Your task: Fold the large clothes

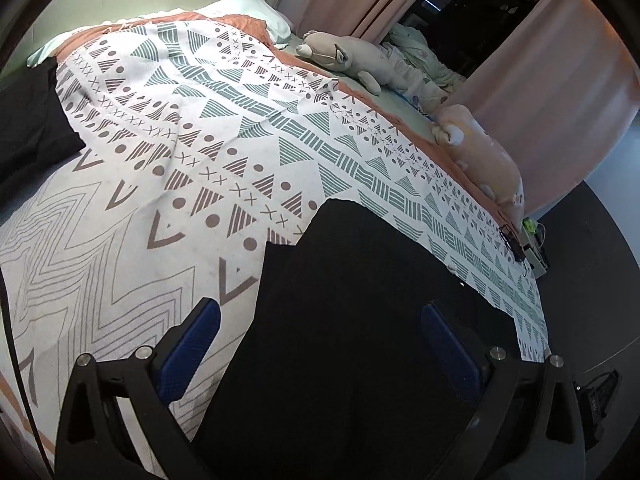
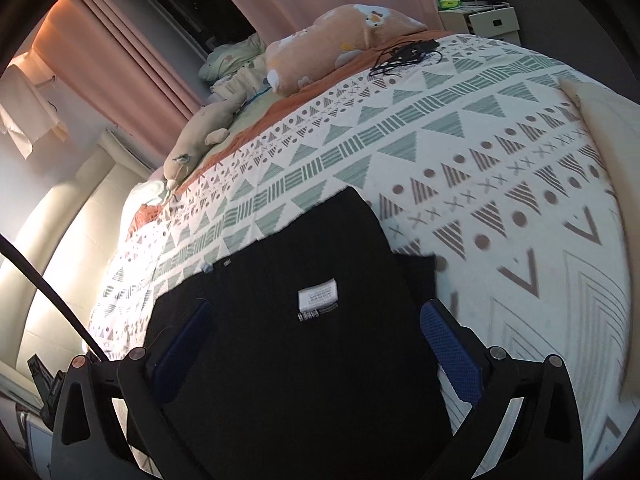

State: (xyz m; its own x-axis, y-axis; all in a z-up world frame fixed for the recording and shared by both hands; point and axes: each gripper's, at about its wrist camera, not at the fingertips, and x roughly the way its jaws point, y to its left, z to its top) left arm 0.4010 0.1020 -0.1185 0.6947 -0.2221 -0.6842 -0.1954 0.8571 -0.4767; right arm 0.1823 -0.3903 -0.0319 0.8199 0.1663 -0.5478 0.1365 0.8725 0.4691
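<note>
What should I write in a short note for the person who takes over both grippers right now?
Left gripper: open, empty, above the black garment.
Right gripper: open, empty, above the same garment, near its white care label.
The garment lies flat on the patterned bedspread, with straight edges, seemingly partly folded.
A second dark cloth lies further up the bed.
Left: finish folding; I cannot tell how many folds remain.

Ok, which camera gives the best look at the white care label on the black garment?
The right wrist view. There the white care label lies face-up on the black garment, in plain sight between the open right tool fingers. The left wrist view shows only plain black garment; no label is visible there.
</note>
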